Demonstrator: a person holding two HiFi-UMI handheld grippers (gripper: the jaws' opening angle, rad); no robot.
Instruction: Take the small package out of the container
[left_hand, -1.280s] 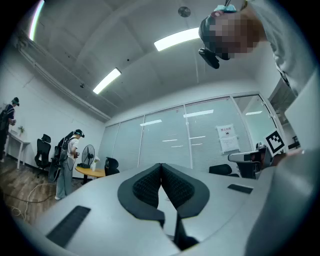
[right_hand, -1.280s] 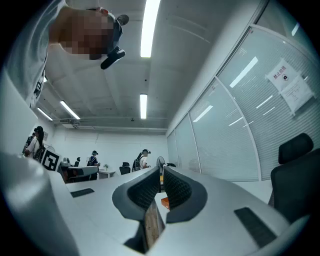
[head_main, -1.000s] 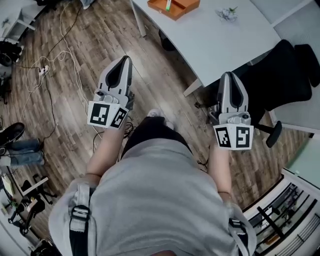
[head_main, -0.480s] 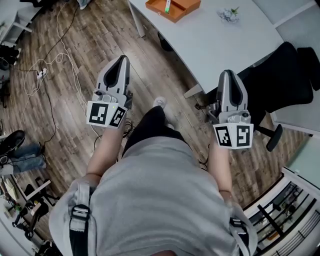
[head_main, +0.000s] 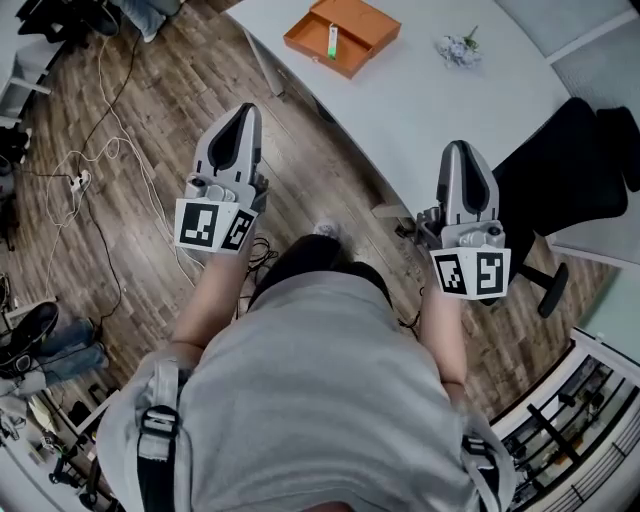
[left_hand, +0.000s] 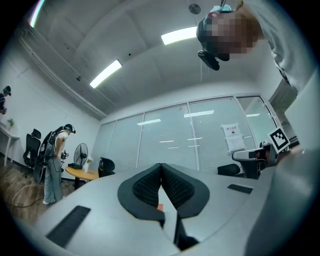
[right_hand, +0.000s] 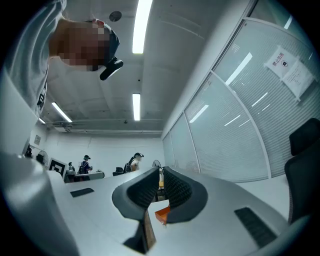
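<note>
An orange open container (head_main: 342, 34) lies on the white table (head_main: 430, 95) at the top of the head view. A small green-and-white package (head_main: 332, 42) rests inside it. My left gripper (head_main: 246, 113) is held over the wooden floor, short of the table and well below the container; its jaws are shut with nothing between them (left_hand: 161, 167). My right gripper (head_main: 457, 151) hovers by the table's near edge, also shut and empty (right_hand: 161, 172). Both gripper views point up at the ceiling; a sliver of orange container (right_hand: 162, 214) shows under the right jaws.
A small bunch of flowers (head_main: 458, 46) lies on the table right of the container. A black office chair (head_main: 565, 165) stands at the right. Cables (head_main: 85, 175) trail over the floor at the left. Other people (left_hand: 52, 160) stand far off in the room.
The table and orange container have slid further into the head view as the person walks toward them. Both grippers stay shut and keep their places in the picture.
</note>
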